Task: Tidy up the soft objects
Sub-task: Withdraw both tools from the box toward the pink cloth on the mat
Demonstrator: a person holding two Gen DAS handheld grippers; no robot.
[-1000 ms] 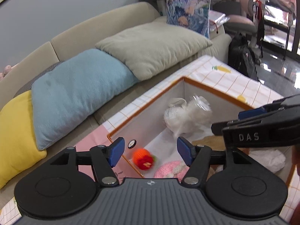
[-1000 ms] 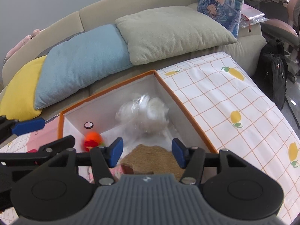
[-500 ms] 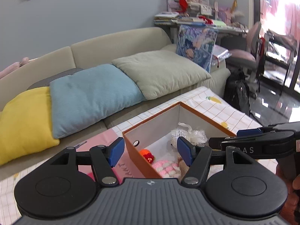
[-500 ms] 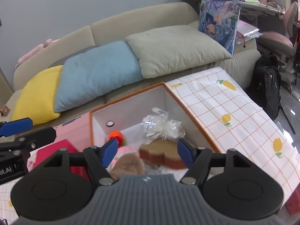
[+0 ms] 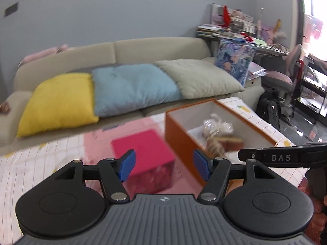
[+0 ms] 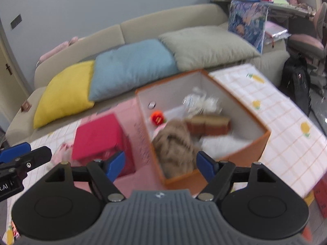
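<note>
An orange fabric box [image 6: 235, 159] stands open on the table. Inside lie a brown furry plush [image 6: 175, 143], a brown toast-shaped cushion [image 6: 208, 123], a small orange-red toy [image 6: 157, 118] and a white plush in clear wrap [image 6: 201, 103]. My right gripper [image 6: 160, 165] hovers in front of and above the box, its jaws opening, with nothing between the pads. My left gripper [image 5: 164, 165] is open and empty, held back from the box [image 5: 177, 134] and above a red cube [image 5: 143, 149].
A sofa [image 5: 159, 47] behind the table carries a yellow cushion [image 5: 59, 100], a blue one [image 5: 132, 87] and a grey-green one [image 5: 200, 77]. A lemon-print checked cloth [image 6: 286, 118] covers the table on the right. A black backpack [image 6: 296, 81] sits on the floor.
Both grippers have drawn back and up from the box, so more of the room shows. The right jaws have widened and the brown cushion now lies in the box.
</note>
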